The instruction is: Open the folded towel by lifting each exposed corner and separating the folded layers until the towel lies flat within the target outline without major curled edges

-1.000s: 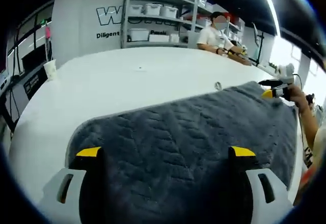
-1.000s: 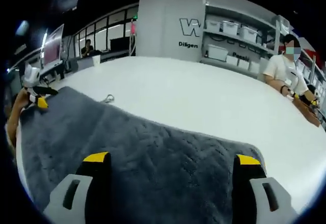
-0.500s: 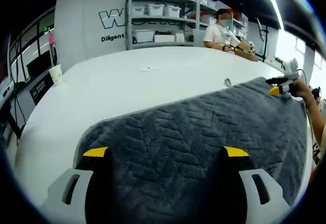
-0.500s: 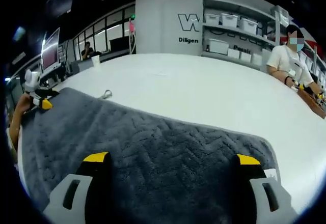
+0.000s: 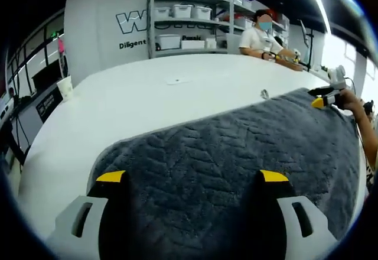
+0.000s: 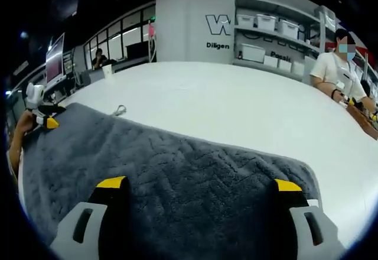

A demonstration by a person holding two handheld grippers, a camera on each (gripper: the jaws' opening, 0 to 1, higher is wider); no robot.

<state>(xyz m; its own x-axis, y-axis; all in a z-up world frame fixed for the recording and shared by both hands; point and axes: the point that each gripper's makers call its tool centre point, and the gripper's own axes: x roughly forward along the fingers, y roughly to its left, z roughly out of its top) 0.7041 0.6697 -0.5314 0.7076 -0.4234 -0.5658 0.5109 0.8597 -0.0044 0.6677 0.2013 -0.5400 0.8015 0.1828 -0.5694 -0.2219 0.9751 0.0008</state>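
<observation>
A dark grey towel (image 5: 236,136) with a zigzag pile lies spread across the white table (image 5: 147,88). My left gripper (image 5: 192,177) hovers open over the towel's near left part, its yellow-tipped jaws wide apart with nothing pinched. At the far right a hand holds the right gripper (image 5: 323,99) by the towel's far edge. In the right gripper view the towel (image 6: 165,159) runs from left to right, and my right gripper (image 6: 199,184) is open above it. The left gripper (image 6: 44,118) shows at the towel's far left corner.
A small metal loop (image 5: 264,94) lies on the table just past the towel's edge. A paper cup (image 5: 65,86) stands near the table's far left rim. Shelves with white bins (image 5: 183,23) line the back wall, and a person (image 6: 339,74) sits at the far side.
Both views have shifted and tilted slightly with the hands. The towel lies much as before, and both grippers have stayed open over it.
</observation>
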